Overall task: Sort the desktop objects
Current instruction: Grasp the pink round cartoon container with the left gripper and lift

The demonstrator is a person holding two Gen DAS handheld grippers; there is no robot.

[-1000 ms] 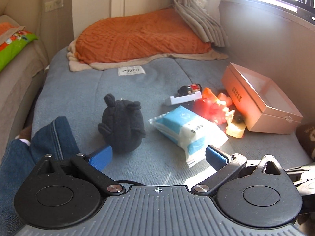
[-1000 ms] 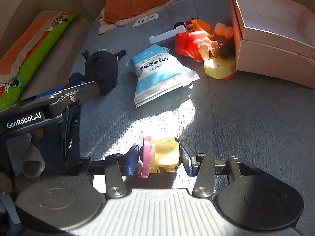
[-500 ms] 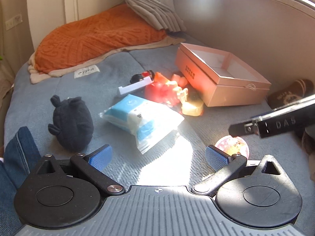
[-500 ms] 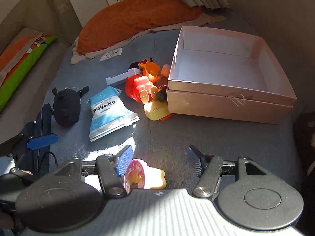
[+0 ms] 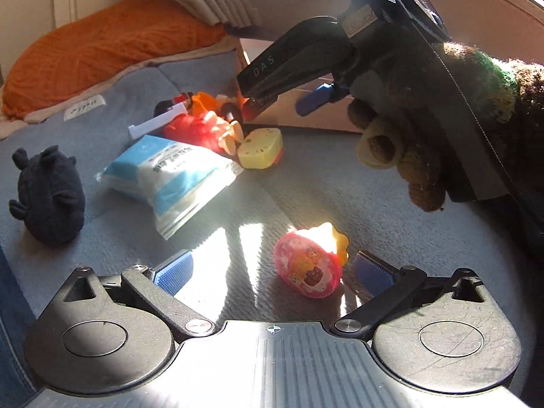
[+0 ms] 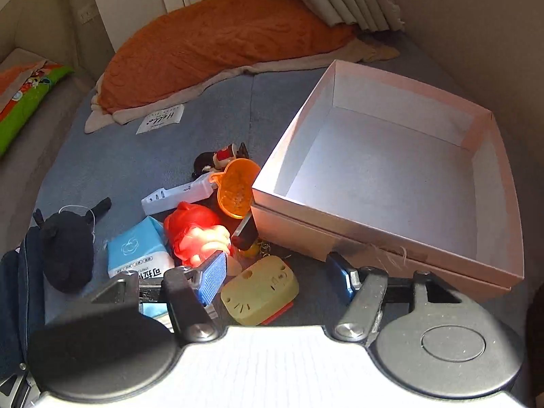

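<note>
Jaws on both my grippers stand wide with nothing held: my left gripper (image 5: 272, 268) brackets the pink-lidded toy cup (image 5: 311, 263) on the grey mat, my right gripper (image 6: 277, 273) hovers over the yellow toy (image 6: 260, 292) near the pink box (image 6: 391, 224).

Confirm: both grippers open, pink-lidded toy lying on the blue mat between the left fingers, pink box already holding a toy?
Not quite. The pink box is empty, as the right wrist view shows. The rest holds: left gripper and right gripper are open, and the pink-lidded toy lies on the mat.
</note>
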